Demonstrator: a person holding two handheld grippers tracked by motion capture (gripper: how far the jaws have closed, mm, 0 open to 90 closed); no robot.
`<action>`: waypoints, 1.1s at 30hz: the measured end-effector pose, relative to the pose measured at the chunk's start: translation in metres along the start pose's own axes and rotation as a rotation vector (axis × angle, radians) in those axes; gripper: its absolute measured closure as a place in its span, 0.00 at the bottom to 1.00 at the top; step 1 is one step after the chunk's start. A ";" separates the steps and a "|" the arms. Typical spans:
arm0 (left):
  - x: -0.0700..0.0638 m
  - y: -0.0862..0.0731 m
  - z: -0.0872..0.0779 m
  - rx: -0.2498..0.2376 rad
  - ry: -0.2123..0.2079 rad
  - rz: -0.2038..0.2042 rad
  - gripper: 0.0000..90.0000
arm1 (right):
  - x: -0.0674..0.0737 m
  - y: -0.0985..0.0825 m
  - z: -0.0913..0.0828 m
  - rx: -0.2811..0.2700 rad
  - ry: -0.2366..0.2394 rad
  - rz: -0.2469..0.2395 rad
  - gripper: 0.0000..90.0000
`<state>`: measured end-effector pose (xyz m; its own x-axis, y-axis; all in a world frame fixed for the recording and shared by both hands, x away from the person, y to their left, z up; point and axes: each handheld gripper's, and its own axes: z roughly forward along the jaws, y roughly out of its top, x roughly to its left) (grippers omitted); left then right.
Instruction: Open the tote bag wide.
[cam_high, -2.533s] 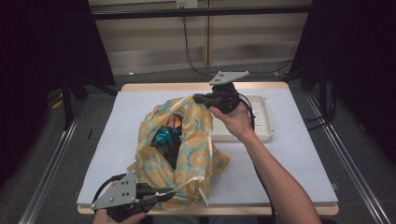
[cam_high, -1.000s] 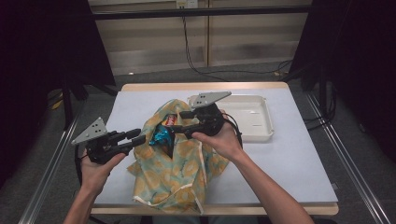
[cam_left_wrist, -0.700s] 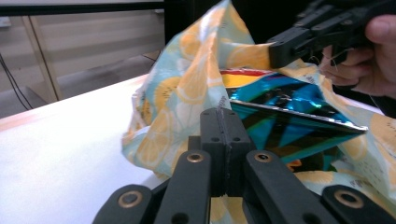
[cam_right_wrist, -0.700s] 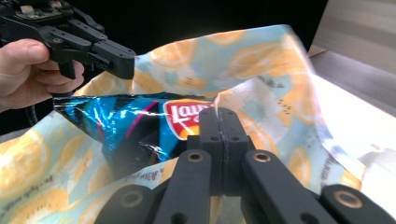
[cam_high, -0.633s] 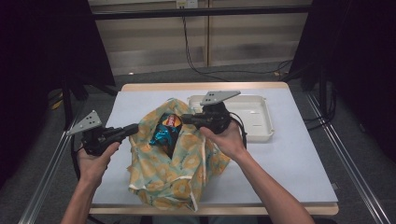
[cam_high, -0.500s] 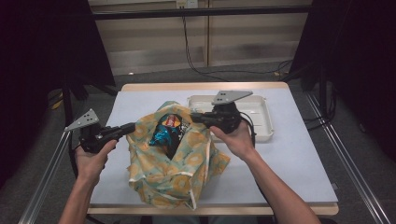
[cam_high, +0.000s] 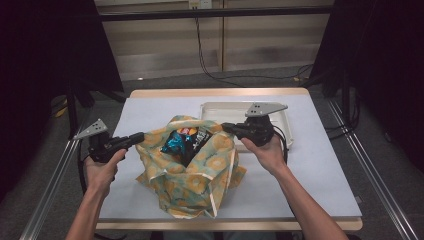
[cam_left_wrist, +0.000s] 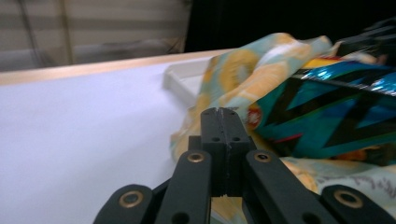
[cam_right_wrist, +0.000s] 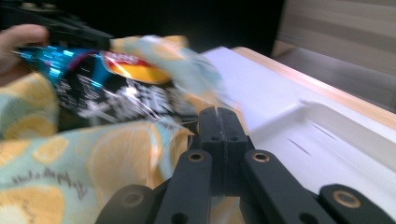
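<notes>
White table (cam_high: 150, 112), dark surroundings. Lemon-print cloth bag (cam_high: 192, 175) mid-table, chip packet (cam_high: 185, 141) inside its mouth. Left gripper (cam_high: 139, 136) clamped on bag's left rim, right gripper (cam_high: 226, 127) clamped on right rim. White tray (cam_high: 287, 117) just behind.

A white tray (cam_high: 287, 111) sits on the grey-topped table (cam_high: 150, 107).
</notes>
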<state>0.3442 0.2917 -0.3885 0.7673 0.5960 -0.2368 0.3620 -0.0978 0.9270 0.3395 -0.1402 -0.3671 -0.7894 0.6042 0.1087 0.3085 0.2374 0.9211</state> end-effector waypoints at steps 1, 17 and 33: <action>-0.002 0.003 0.000 -0.009 0.001 0.012 0.96 | 0.003 0.004 0.003 -0.014 0.003 -0.022 1.00; -0.001 0.028 0.053 0.102 -0.028 0.120 0.91 | 0.010 0.025 0.037 0.010 0.035 -0.048 0.97; 0.039 0.014 0.094 0.200 0.104 -0.024 1.00 | -0.011 0.020 0.050 0.023 -0.049 -0.007 1.00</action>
<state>0.4287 0.2383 -0.4119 0.7023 0.6780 -0.2172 0.4854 -0.2328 0.8427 0.3808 -0.1040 -0.3687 -0.7647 0.6390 0.0833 0.3154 0.2584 0.9131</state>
